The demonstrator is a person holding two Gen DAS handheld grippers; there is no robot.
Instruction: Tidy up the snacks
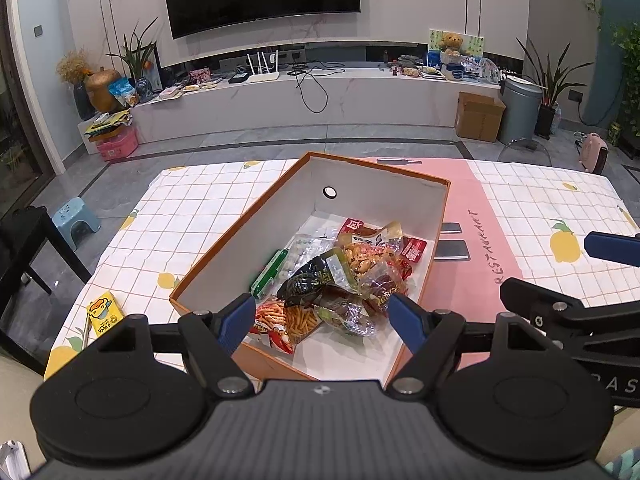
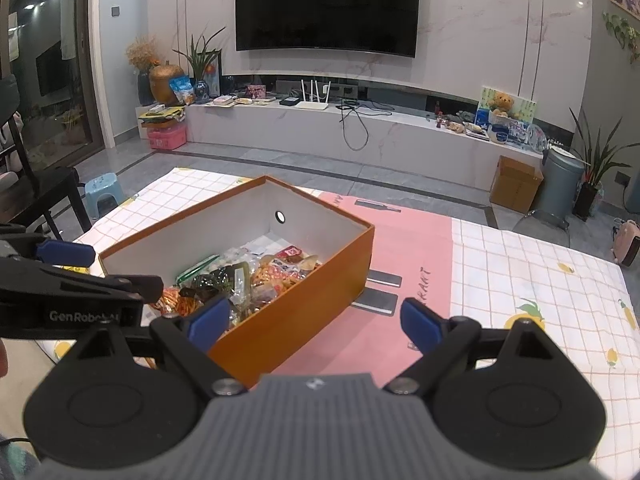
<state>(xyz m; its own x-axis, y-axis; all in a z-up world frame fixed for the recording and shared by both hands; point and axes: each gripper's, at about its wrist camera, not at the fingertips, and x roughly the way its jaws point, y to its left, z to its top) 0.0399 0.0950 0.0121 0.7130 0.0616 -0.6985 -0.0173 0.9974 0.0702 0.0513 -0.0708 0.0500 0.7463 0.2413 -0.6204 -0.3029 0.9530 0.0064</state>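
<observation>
Both claws, left claw point(image 1: 322, 314) and right claw point(image 2: 314, 322), spread empty over the snack-filled orange box point(image 1: 224, 240)

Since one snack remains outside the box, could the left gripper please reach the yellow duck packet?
Probably yes: the left gripper is open and empty, and the yellow duck packet lies unobstructed on the tablecloth, left of the orange box.
</observation>
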